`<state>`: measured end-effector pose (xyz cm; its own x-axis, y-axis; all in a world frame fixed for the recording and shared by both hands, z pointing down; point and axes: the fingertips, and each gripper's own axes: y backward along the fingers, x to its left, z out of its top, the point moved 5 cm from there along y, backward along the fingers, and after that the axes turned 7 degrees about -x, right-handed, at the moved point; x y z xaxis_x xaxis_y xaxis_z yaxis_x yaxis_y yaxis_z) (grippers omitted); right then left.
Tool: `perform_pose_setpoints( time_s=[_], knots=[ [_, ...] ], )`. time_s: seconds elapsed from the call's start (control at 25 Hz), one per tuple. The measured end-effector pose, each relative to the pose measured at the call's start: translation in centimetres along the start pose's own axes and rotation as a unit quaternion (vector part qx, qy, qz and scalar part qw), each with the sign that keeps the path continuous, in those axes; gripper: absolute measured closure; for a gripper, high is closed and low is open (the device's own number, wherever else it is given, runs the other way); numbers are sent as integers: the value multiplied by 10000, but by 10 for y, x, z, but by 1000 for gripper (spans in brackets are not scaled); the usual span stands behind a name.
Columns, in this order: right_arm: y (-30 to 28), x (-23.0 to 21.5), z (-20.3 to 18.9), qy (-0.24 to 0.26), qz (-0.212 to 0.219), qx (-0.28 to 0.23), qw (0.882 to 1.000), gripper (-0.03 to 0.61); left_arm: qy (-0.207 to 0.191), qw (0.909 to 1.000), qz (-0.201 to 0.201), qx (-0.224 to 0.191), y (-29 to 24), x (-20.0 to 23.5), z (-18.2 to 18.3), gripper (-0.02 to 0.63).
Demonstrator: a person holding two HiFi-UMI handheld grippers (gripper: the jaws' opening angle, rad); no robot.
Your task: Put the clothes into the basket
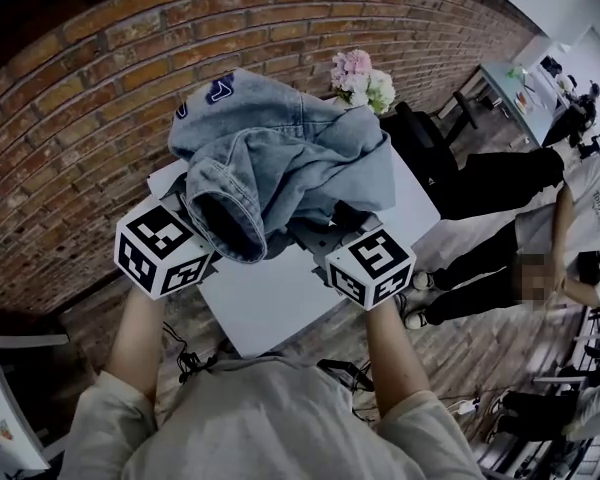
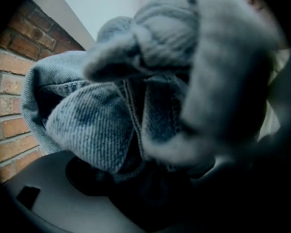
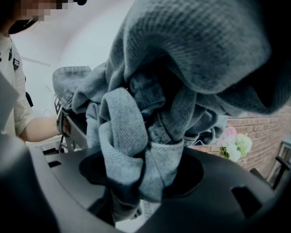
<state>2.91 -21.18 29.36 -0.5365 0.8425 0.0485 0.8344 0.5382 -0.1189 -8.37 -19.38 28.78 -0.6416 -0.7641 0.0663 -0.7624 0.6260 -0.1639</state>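
A light blue denim jacket (image 1: 280, 158) hangs bunched up in the air over a white table (image 1: 280, 303), held from both sides. My left gripper (image 1: 202, 220) is shut on a dark-lined fold at the jacket's left; in the left gripper view the denim (image 2: 92, 125) fills the space between the jaws. On the jacket's right, my right gripper (image 1: 330, 230) is shut on another bundle of it, and that twisted denim (image 3: 131, 144) sits pinched in the right gripper view. The fingertips of both are buried in cloth. No basket is in view.
A brick wall (image 1: 90, 98) runs behind the table. Pink and white flowers (image 1: 362, 78) stand at the table's far end, and a black chair (image 1: 425, 138) is beside it. People (image 1: 500, 258) stand and sit to the right on the wooden floor.
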Motion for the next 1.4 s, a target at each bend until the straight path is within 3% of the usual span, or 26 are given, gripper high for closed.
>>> perform_pose_setpoints(
  time_s=[0.32,0.6,1.08,1.28,1.4],
  knots=[
    [-26,-33,22,256,14,-248,9994,316,-347,9992,163,-140,-17,33,26,186],
    [-52,-54,15,360,14,-332,9988,316,-537,9979,322,-168,-30,61,22,186],
    [-100,-104,-37,140,-105,254,9995,316,8,9997,241,47,-77,122,-26,186],
    [-114,-117,-76,-156,-206,687,9973,318,258,9979,392,449,-94,137,-63,186],
    [-118,-120,-102,-379,-169,1036,9938,316,607,9949,435,682,-102,140,-87,186]
  ],
)
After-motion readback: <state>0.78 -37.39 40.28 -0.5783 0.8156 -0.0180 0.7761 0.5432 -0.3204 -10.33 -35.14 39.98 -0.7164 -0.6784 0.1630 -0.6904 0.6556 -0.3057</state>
